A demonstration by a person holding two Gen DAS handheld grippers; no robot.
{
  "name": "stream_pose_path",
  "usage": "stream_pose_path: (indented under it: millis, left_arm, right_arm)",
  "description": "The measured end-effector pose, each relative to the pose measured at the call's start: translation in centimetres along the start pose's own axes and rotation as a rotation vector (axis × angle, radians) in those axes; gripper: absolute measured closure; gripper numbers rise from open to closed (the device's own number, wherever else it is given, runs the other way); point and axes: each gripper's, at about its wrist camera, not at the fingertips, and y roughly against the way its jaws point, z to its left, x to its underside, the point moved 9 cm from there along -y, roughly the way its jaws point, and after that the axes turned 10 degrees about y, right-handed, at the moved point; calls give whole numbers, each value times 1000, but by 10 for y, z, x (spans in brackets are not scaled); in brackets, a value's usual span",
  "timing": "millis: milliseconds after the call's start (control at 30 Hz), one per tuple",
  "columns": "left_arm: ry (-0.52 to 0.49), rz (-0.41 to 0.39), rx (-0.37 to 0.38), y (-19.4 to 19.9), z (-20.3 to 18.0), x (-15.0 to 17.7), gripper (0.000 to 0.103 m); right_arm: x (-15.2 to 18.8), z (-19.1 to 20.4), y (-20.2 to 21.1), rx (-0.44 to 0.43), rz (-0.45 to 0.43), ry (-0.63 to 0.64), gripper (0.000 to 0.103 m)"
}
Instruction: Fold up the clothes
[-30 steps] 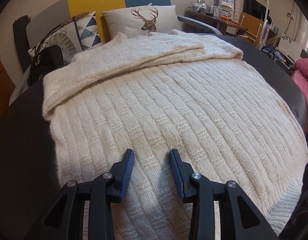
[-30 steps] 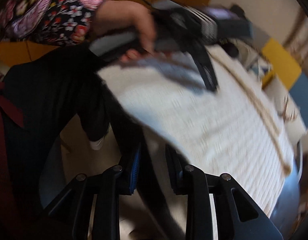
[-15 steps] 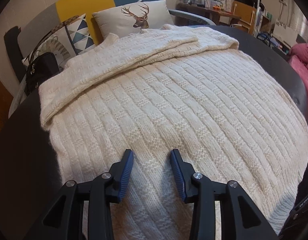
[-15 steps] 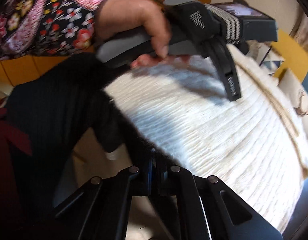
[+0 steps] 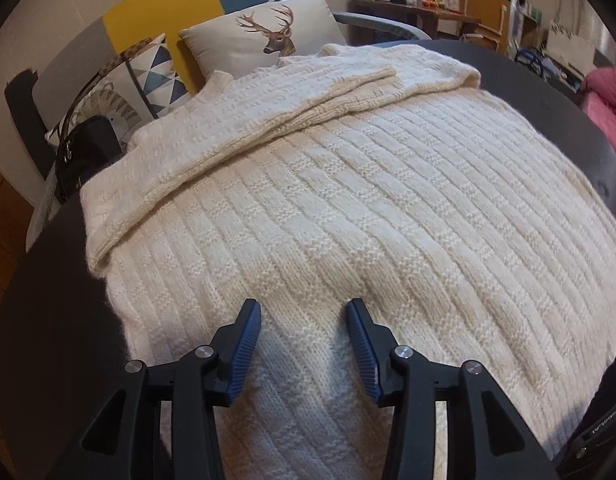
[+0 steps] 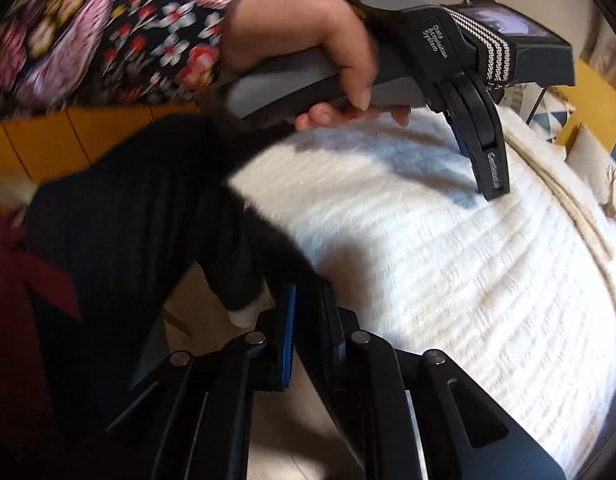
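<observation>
One cream knitted sweater [image 5: 348,216] lies on one dark counter [image 5: 48,300]. Behind it are two pillows, deer-print [image 5: 264,36] and geometric [image 5: 156,68], and one black handbag [image 5: 84,156].

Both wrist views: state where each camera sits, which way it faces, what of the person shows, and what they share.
Left wrist: rides the left gripper, jaws apart just above the cream sweater, facing the deer pillow; no body shows.
Right wrist: rides the right gripper at the dark table edge, facing sideways across the sweater toward the left hand and its floral sleeve.
Shared: the sweater and the left gripper.
</observation>
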Motion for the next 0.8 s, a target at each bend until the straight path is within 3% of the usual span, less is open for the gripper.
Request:
stream_pose_path:
  millis: [200, 400, 567, 667, 700, 733, 767, 800]
  left_arm:
    - [-68, -15, -28, 8, 1, 5, 57]
    - [-15, -2, 3, 9, 9, 8, 57]
    - [-13, -1, 1, 8, 8, 8, 57]
    - [-13, -1, 2, 8, 8, 8, 57]
    - [-11, -1, 3, 8, 9, 8, 58]
    - [-8, -2, 7, 7, 9, 9, 57]
    - [-4, -3, 12, 7, 10, 9, 57]
    - [-1, -5, 17, 6, 10, 9, 57]
  right_arm:
    - [-18, -11, 16, 39, -87, -21, 91]
    - [-26, -7, 27, 44, -116, 25, 86]
    - [-26, 10, 4, 60, -12, 138, 73]
    - [-19, 15, -11, 157, 51, 250, 71]
    - [-19, 17, -13, 181, 48, 278, 75]
    - [-19, 18, -13, 163, 42, 261, 82]
    - [-19, 17, -11, 139, 32, 225, 95]
    - [-19, 15, -10, 115, 22, 187, 100]
